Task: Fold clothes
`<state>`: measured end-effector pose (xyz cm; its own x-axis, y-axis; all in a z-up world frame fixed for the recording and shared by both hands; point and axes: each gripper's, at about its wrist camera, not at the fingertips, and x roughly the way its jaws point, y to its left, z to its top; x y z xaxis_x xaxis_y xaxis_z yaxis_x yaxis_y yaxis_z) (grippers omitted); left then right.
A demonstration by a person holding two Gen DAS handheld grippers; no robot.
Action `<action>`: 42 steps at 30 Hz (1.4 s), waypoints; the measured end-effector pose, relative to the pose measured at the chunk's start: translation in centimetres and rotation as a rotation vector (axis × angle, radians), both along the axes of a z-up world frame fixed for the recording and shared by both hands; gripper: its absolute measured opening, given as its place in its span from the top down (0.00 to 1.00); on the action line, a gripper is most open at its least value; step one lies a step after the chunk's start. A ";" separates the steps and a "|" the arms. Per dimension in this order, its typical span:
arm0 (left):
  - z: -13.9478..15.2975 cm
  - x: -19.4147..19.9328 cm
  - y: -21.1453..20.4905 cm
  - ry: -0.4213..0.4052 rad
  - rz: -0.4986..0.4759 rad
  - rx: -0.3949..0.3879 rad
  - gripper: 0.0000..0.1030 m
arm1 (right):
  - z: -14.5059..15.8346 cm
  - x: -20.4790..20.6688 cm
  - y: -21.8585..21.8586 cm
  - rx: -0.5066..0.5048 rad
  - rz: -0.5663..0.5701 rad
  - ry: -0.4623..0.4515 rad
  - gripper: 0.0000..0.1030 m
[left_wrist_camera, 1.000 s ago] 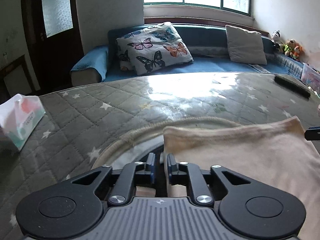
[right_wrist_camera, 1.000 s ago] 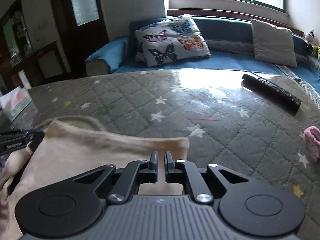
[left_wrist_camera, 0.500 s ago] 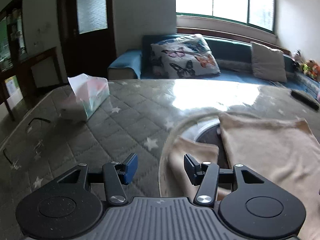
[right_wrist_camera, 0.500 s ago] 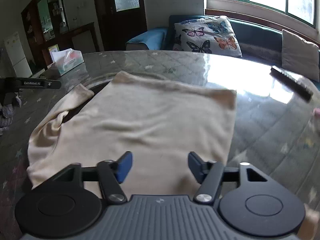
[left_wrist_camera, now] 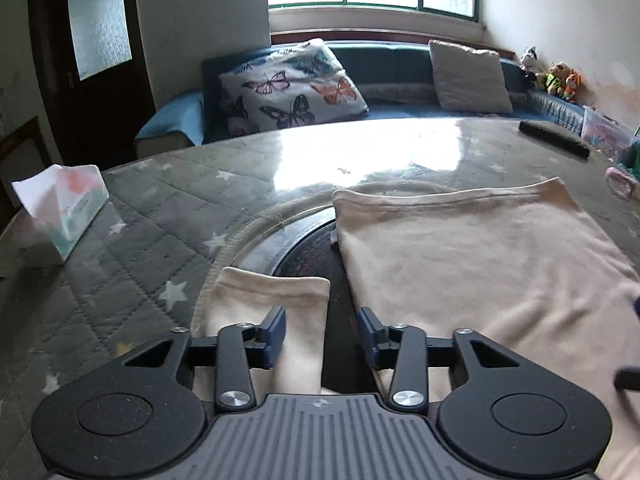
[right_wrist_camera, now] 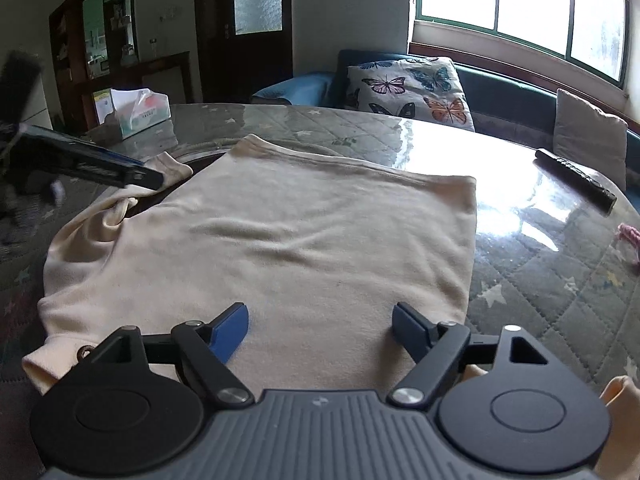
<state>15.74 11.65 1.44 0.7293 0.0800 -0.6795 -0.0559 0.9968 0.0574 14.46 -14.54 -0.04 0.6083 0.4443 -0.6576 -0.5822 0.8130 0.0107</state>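
A cream shirt lies spread flat on the round quilted table, hem at the far side. My right gripper is open and empty, hovering over the shirt's near part. In the left wrist view the shirt body is at the right and its left sleeve lies separate in front. My left gripper is open and empty, low over the sleeve's right edge. The left gripper also shows in the right wrist view, above the sleeve.
A tissue box stands on the table's left side. A black remote lies at the far right, with a pink object near the right edge. A dark round centre plate shows under the shirt. A sofa with cushions is behind.
Both grippers let go of the shirt's hem, opened, and pulled back toward me. The shirt now lies spread flat; the left gripper has come down over the sleeve.
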 end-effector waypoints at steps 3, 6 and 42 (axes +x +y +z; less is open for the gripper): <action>-0.8 0.9 0.0 0.006 0.005 0.005 0.67 | -0.2 0.0 0.1 0.004 0.001 -0.005 0.15; -0.8 1.1 0.5 -0.002 0.022 0.007 0.84 | -0.3 -0.1 0.2 0.006 0.007 -0.015 0.12; 1.1 -14.7 13.0 -0.072 0.493 -0.056 0.81 | 0.9 -5.7 -1.0 -0.028 0.042 -0.015 0.12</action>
